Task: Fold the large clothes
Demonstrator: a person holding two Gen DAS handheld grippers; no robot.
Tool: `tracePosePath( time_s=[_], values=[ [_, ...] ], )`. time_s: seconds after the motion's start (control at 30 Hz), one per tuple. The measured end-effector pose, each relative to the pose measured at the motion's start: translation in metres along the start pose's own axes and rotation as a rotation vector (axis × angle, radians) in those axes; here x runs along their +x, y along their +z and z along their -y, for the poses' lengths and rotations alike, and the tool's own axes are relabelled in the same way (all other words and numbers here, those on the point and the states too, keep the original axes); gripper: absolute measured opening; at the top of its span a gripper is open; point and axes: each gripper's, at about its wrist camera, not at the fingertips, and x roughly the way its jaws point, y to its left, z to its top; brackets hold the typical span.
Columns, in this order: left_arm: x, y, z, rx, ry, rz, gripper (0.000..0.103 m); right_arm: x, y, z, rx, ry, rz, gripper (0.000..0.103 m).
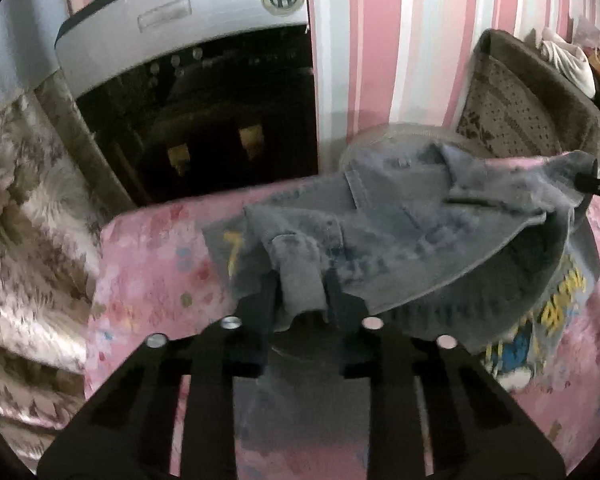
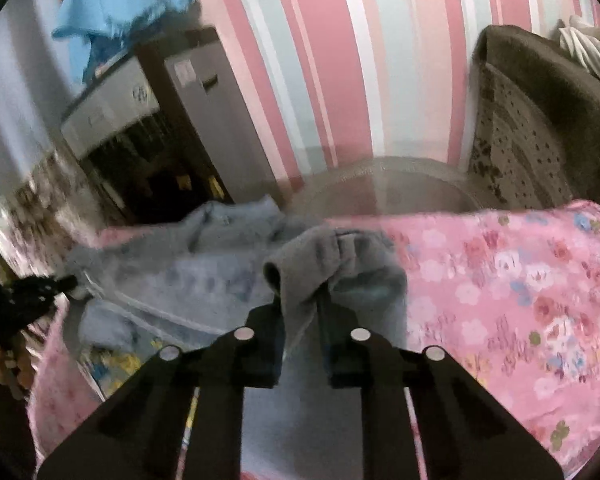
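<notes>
Left gripper [image 1: 300,280]: clamping a bunched fold of the grey garment [image 1: 400,232] between both fingers, cloth spilling down behind the pads. Ahead and to the right of it, garment spanning in a lifted sheet, sagging in the middle, printed side hanging below toward the pink floral sheet [image 1: 152,264]. Far right of that view: tip of the other gripper gripping the opposite corner. Beyond the left gripper, a dark-fronted cabinet [image 1: 196,120] standing against the striped wall [image 1: 380,40].

Right gripper [image 2: 302,300]: likewise closed on a grey fold, cloth draping over the left finger. Left of it, remaining garment lying rumpled on the sheet; right of it, bare floral sheet only. Brown cushion [image 2: 540,120] standing well beyond, to the right.

Risks, judged from the present hold:
- Gripping thick, rolled bunches rather than a flat edge; likely slipping out under the garment's own weight once lifting higher.
- Sagging middle dragging on the sheet, possibly pulling a crease or folding unevenly.
- Holding two points possibly not matching corners; blurring prevents confirming, so risking a skewed fold line.
- Pinching the sheet along with the garment: not seen, cannot be excluded beneath the fingers.
</notes>
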Motion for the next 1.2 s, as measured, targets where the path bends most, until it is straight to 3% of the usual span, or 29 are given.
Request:
tracePosePath(
  time_s=[0.17, 0.27, 0.3, 0.33, 0.4, 0.43, 0.57, 0.67, 0.73, 0.93, 1.03, 1.13, 1.2],
  values=[
    [0.022, 0.055, -0.027, -0.110, -0.061, 0.006, 0.014, 0.022, 0.058, 0.024, 0.185, 0.086, 0.010, 0.013],
    [0.048, 0.080, -0.036, -0.113, -0.018, -0.018, 0.022, 0.057, 0.075, 0.039, 0.275, 0.081, -0.060, 0.014],
    [0.056, 0.085, -0.039, -0.108, 0.019, -0.023, 0.037, 0.066, 0.075, 0.041, 0.292, 0.081, -0.077, 0.019],
    [0.059, 0.087, -0.039, -0.102, 0.048, -0.023, 0.061, 0.072, 0.073, 0.045, 0.307, 0.105, -0.089, 0.025],
    [0.057, 0.085, -0.042, -0.099, 0.089, 0.005, 0.088, 0.068, 0.068, 0.052, 0.323, 0.134, -0.076, 0.066],
    [0.054, 0.082, -0.044, -0.101, 0.082, 0.018, 0.093, 0.061, 0.064, 0.054, 0.323, 0.147, -0.055, 0.073],
    [0.046, 0.060, -0.051, -0.088, 0.082, 0.008, 0.096, 0.029, 0.050, 0.064, 0.292, 0.137, -0.001, 0.075],
    [0.038, 0.035, -0.054, -0.086, 0.092, 0.013, 0.098, 0.008, 0.031, 0.057, 0.154, -0.016, 0.022, 0.075],
    [0.032, 0.017, -0.052, -0.079, 0.090, 0.015, 0.099, 0.008, 0.019, 0.047, 0.062, -0.065, 0.010, 0.075],
    [0.020, -0.010, -0.043, -0.075, 0.083, 0.037, 0.100, 0.034, -0.004, 0.019, -0.103, -0.108, -0.071, 0.075],
    [0.009, -0.011, -0.059, -0.119, 0.062, 0.057, 0.100, 0.040, -0.006, 0.011, -0.136, -0.114, -0.079, 0.075],
    [-0.003, -0.007, -0.083, -0.176, 0.121, 0.086, 0.100, 0.040, -0.006, 0.009, -0.153, -0.125, -0.073, 0.075],
    [-0.008, -0.007, -0.100, -0.227, 0.109, 0.095, 0.100, 0.038, -0.007, 0.010, -0.152, -0.128, -0.059, 0.075]
  ],
)
